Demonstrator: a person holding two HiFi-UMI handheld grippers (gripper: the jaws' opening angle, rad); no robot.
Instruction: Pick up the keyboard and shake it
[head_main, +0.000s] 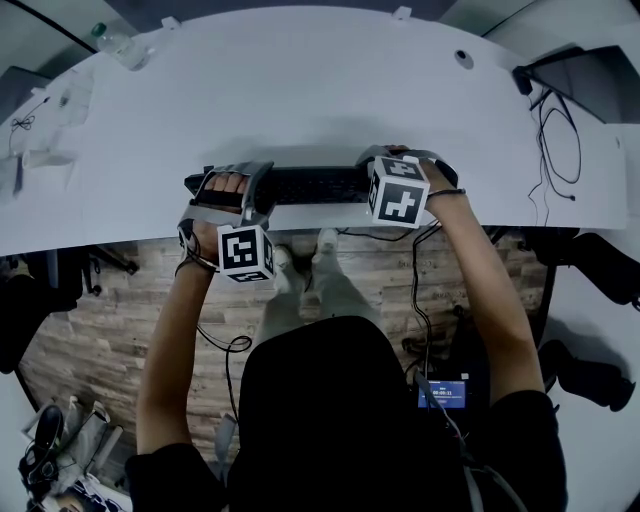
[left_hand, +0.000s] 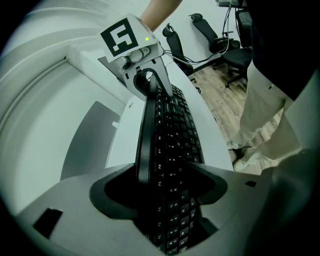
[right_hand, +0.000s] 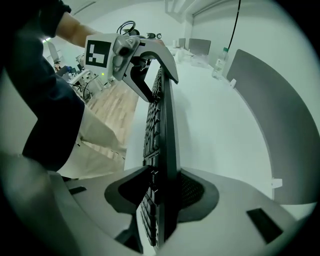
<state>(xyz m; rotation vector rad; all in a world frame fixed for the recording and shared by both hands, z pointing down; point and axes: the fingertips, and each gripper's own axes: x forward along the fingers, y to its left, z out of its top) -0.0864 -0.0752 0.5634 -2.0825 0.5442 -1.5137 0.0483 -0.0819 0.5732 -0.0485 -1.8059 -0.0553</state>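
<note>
A black keyboard (head_main: 310, 185) lies along the near edge of the white table (head_main: 320, 90). My left gripper (head_main: 228, 180) clasps its left end and my right gripper (head_main: 400, 160) its right end. In the left gripper view the keyboard (left_hand: 172, 130) runs out from between the left gripper's (left_hand: 165, 180) jaws, keys showing, with both pads against it. In the right gripper view the keyboard (right_hand: 162, 115) is seen almost edge-on, and the right gripper (right_hand: 164, 187) has one pad on the keys and one on the back. Each view shows the other gripper at the keyboard's far end.
A clear water bottle (head_main: 115, 42) stands at the table's far left. Loose black cables (head_main: 560, 140) and a dark flat device (head_main: 585, 75) lie at the right. Office chairs (left_hand: 225, 45) stand on the wooden floor behind. The person's legs (head_main: 300, 290) are just below the table's edge.
</note>
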